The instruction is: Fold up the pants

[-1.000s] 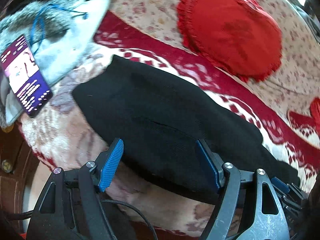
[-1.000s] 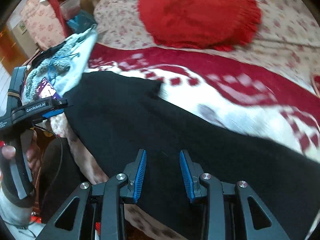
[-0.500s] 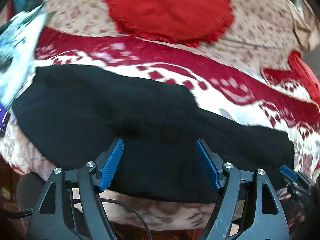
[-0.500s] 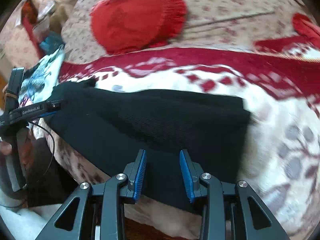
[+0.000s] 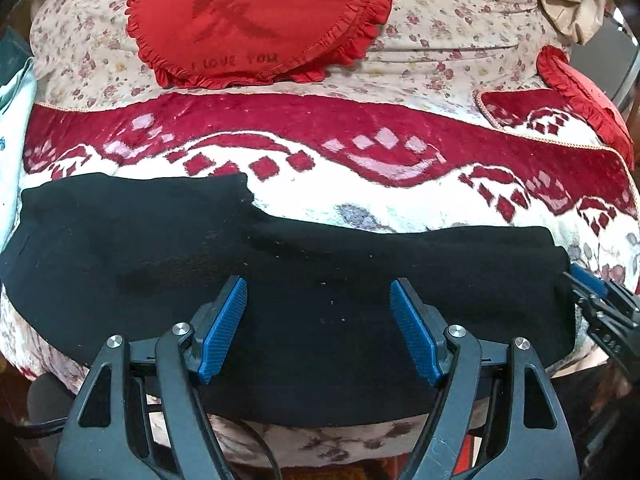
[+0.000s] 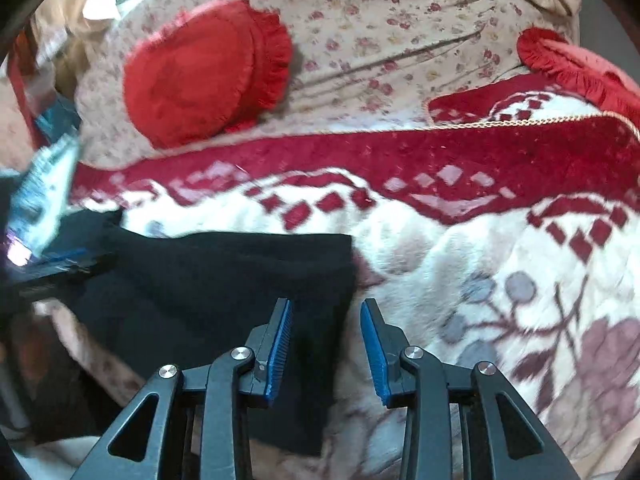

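Note:
Black pants [image 5: 120, 240] lie flat and lengthwise across a red-and-white blanket [image 5: 400, 192] near the bed's front edge. My left gripper [image 5: 318, 282] hovers open over their middle, with nothing between its blue pads. My right gripper [image 6: 326, 304] is open over the narrow right end of the pants [image 6: 224, 280]. The cloth's edge runs under the gap between its fingers, and the pads are not pressing on it. In the left wrist view the right gripper [image 5: 600, 300] shows at the pants' right end. The left gripper [image 6: 60, 264] is a blur at the left of the right wrist view.
A round red frilled cushion [image 5: 256, 20] rests on the floral sheet [image 5: 460, 20] behind the blanket. A second red cushion [image 5: 584, 96] sits at the far right. Pale cloth [image 5: 16, 128] lies at the left edge. The bed's front edge drops away below the pants.
Both grippers have moved right along the pants: the left from the wide end to the middle, the right from the middle to the narrow end. Phone and grey cloth left the left view.

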Demonstrator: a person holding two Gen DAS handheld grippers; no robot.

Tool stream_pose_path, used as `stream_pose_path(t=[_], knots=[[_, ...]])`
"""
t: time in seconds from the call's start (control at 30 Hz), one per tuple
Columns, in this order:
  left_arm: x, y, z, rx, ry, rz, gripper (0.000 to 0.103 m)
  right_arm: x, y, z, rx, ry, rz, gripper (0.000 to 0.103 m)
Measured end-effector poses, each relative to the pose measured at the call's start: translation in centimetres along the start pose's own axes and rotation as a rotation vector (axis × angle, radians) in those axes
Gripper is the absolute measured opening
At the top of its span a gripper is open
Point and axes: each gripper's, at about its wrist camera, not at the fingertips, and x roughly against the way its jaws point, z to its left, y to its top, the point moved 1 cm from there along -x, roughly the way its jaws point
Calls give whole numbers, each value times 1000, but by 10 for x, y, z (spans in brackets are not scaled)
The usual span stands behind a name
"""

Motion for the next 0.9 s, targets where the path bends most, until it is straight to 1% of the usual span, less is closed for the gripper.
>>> stream_pose_path(t=[0.03, 0.07, 0.1, 0.13, 0.27, 0.37, 0.43, 0.53, 0.57, 0.6, 0.63, 0.67, 0.7, 0.73, 0.8, 0.83, 0.9], knots=[[-1, 1, 2, 7, 2, 2, 75, -5, 0, -1, 11, -4, 17, 34], [-2, 2, 4, 14, 3, 4, 75, -9, 1, -1, 4, 24, 25, 28], [-3, 3, 5, 21, 3, 6, 75, -9, 2, -2, -14, 67, 17, 12], [-3, 3, 6, 25, 4, 6, 75, -7, 3, -2, -22, 85, 0, 8], [1, 7, 9, 39, 1, 0, 75, 14, 18, 8, 60, 73, -82, 7], [4, 11, 7, 42, 3, -12, 75, 18, 29, 13, 98, 45, -108, 7], [4, 13, 4, 37, 2, -12, 75, 6, 31, 10, 91, 37, -87, 7], [4, 14, -3, 13, 1, -12, 75, -22, 21, 4, 58, 39, 21, 7], [4, 15, -6, 5, -1, -13, 75, -23, 17, 2, 46, 42, 23, 7], [3, 16, -11, -6, -8, -11, 75, -18, 15, -2, 25, 46, 3, 9], [2, 18, -15, -12, -15, -8, 75, -14, 13, -5, 11, 44, 0, 12], [1, 19, -20, -21, -28, -5, 75, -10, 11, -9, -4, 38, 0, 25], [0, 21, -26, -32, -44, -5, 75, -5, 9, -15, -27, 35, -1, 33], [-1, 24, -35, -50, -66, -8, 75, 1, 5, -21, -61, 57, -8, 33], [-2, 28, -49, -81, -96, -6, 75, 9, -7, -30, -145, 156, -14, 35], [-5, 30, -60, -107, -127, 7, 75, 10, -14, -32, -177, 199, -3, 35], [-11, 34, -77, -141, -178, 38, 75, 10, -26, -33, -202, 220, 10, 35]])
